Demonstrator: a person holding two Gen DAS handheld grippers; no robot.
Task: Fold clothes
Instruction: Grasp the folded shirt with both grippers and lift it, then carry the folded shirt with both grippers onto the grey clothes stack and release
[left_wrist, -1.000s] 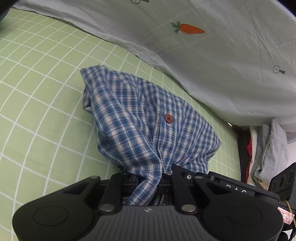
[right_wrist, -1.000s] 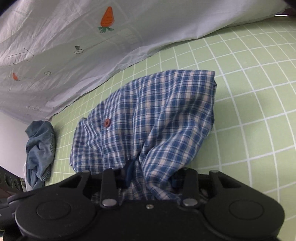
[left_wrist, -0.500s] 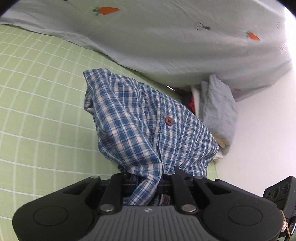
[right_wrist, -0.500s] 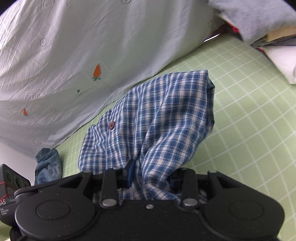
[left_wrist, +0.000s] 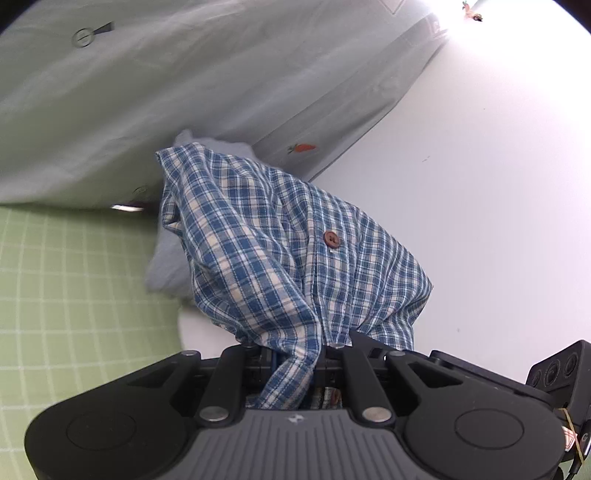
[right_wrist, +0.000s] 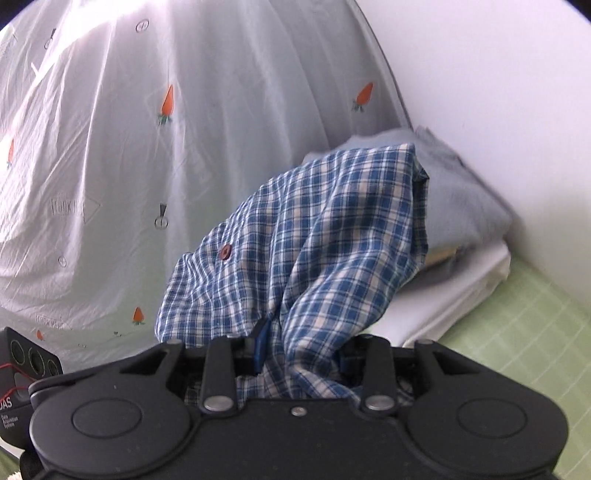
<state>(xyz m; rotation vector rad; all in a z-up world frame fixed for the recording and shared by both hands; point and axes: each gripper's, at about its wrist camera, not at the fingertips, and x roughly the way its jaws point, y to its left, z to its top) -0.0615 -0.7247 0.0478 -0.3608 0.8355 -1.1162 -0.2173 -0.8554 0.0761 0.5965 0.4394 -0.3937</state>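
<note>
Shift since a second ago: both views swing up off the green grid sheet (left_wrist: 74, 302); white wall (left_wrist: 461, 184) and the stack of folded clothes (right_wrist: 465, 221) now fill the far side, and the plaid shirt rides along, same shape.
Left gripper (left_wrist: 295, 354): jaws pinched nearly shut on a gathered edge of the blue plaid shirt (left_wrist: 280, 243), cloth spilling down between the fingers.
Right gripper (right_wrist: 299, 350): also clamped on the shirt's near edge, fabric bunched between the jaws; how tight, I can't tell exactly.
Shirt position: a compact bundle, held up by both grippers and draping forward away from them; brown button (left_wrist: 331, 239) facing up on the placket.
Long axis: from what shows, running side to side between the two grips, with the folded far edge pointing ahead at the stack.
Key relation: stack lies straight ahead of both tongs, just past the shirt's far edge; grey folded garment (right_wrist: 458, 199) on top, white layers (right_wrist: 461, 280) below, tucked against the wall and the carrot-print sheet (right_wrist: 166, 147).
Nearer hand: right, by the look of it; the stack looms larger in its view.
Judgement: looks like a carry toward the stack, so the bundle's far edge has to clear the grey top layer.
</note>
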